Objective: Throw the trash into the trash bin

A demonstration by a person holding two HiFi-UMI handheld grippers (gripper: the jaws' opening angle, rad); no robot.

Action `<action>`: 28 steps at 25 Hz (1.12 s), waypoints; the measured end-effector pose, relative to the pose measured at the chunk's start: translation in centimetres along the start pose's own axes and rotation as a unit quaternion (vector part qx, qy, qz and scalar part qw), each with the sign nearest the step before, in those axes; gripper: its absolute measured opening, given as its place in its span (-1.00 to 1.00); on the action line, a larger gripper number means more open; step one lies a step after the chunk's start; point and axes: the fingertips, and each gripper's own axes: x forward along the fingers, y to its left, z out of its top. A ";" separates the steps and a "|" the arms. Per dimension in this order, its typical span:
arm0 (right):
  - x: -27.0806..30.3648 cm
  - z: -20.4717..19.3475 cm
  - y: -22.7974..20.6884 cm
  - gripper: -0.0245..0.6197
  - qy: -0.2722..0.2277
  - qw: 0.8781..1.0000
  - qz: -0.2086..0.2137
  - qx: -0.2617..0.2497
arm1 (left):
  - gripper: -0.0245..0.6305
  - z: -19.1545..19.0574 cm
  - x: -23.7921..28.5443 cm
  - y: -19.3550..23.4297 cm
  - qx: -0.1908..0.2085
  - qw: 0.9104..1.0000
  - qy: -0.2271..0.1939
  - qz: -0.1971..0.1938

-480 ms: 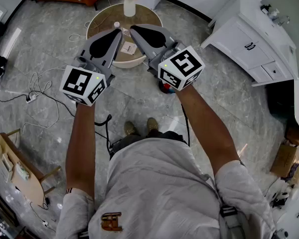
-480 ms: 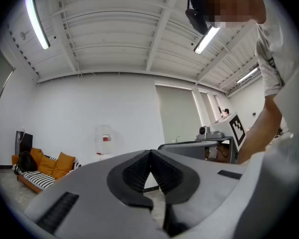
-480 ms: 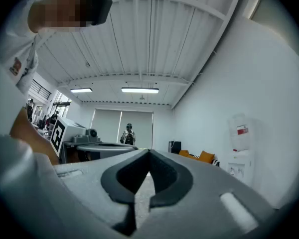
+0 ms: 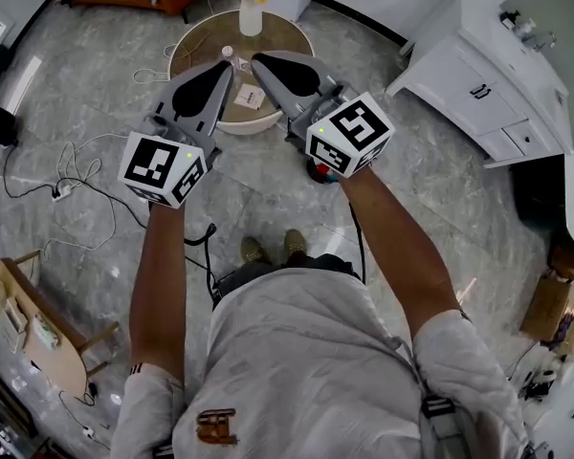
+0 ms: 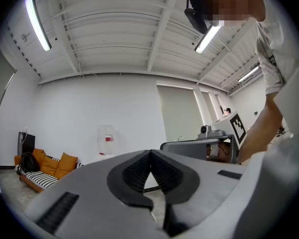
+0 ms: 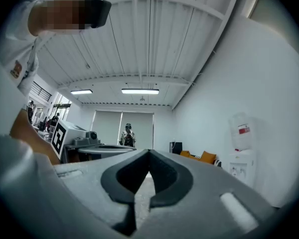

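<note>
The left tongs point(image 4: 226, 66) are pinched shut on nothing, reaching toward a round surface point(image 4: 196, 46) — a slip of paper point(image 4: 251, 97) lies on it, seen between the two tools — and the right tongs point(image 4: 258, 60), close alongside, are likewise shut and empty.

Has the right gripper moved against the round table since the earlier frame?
No. The right gripper has its tip over the same part of the round table as before; only the whole view has shifted slightly.

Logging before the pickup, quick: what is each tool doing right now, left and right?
Left tool: closed, holding nothing.
Right tool: closed, holding nothing.
</note>
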 end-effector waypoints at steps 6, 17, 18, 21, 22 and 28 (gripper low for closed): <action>1.7 -1.3 0.5 -0.92 0.007 1.000 -0.007 0.003 | -0.93 -0.8 -1.1 1.9 0.006 1.000 0.001 0.006; 5.9 -5.3 0.9 -0.92 0.041 0.999 -0.031 -0.007 | -0.93 -4.5 -2.9 7.6 0.012 1.000 0.009 0.004; 6.2 -5.6 0.8 -0.92 0.046 0.998 -0.030 -0.007 | -0.93 -4.8 -2.8 8.0 0.011 1.000 0.010 0.006; 7.3 -6.9 0.0 -0.92 0.059 0.998 -0.030 -0.010 | -0.93 -5.6 -2.1 8.9 0.008 1.000 0.013 0.006; 7.7 -7.3 -0.4 -0.92 0.062 0.998 -0.030 -0.012 | -0.93 -6.0 -1.8 9.2 0.007 1.000 0.015 0.006; 9.9 -9.7 -3.4 -0.92 0.074 0.997 -0.023 -0.022 | -0.93 -8.4 0.5 11.6 0.005 0.999 0.028 0.019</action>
